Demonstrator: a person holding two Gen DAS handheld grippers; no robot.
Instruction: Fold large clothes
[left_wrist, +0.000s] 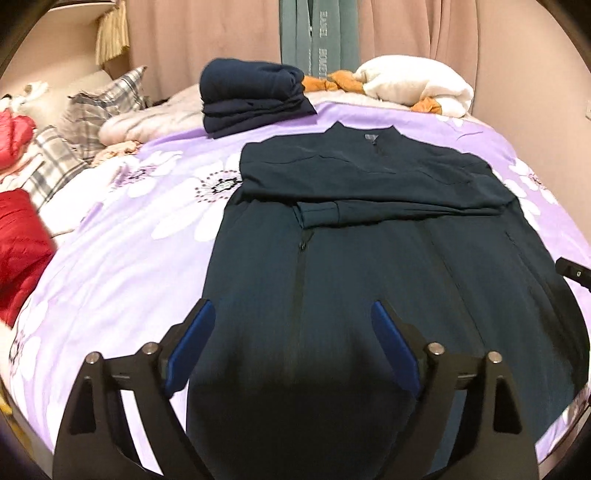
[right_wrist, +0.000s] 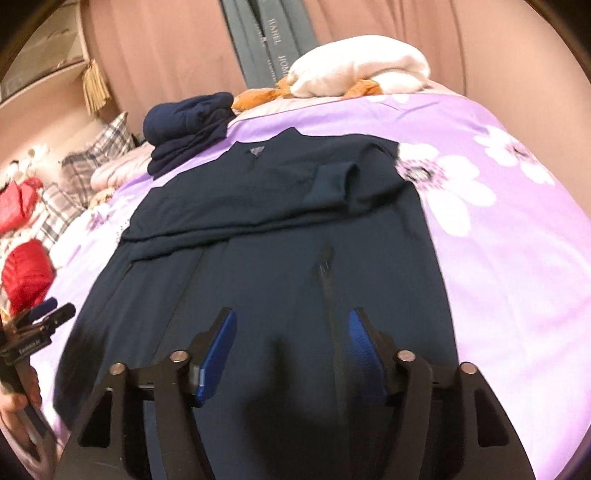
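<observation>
A dark navy jacket (left_wrist: 369, 236) lies flat on the purple flowered bedspread (left_wrist: 122, 258), collar at the far end. Both sleeves are folded across its chest, and a cuff (left_wrist: 321, 214) lies near the middle. My left gripper (left_wrist: 291, 306) is open above the jacket's near left part, with nothing between its blue pads (left_wrist: 188, 350). In the right wrist view the same jacket (right_wrist: 258, 258) fills the middle. My right gripper (right_wrist: 291, 314) is open over its near right part, beside a pocket zipper (right_wrist: 327, 273). Each gripper's tip shows at the edge of the other's view.
A folded navy stack (left_wrist: 251, 99) sits beyond the collar, with a white blanket (left_wrist: 413, 81) and orange cloth (left_wrist: 321, 83) behind. Plaid pillows (left_wrist: 103, 103) and red garments (left_wrist: 18, 254) lie at the left. Pink curtains (left_wrist: 207, 29) close the back. A hand (right_wrist: 18, 398) holds the left gripper.
</observation>
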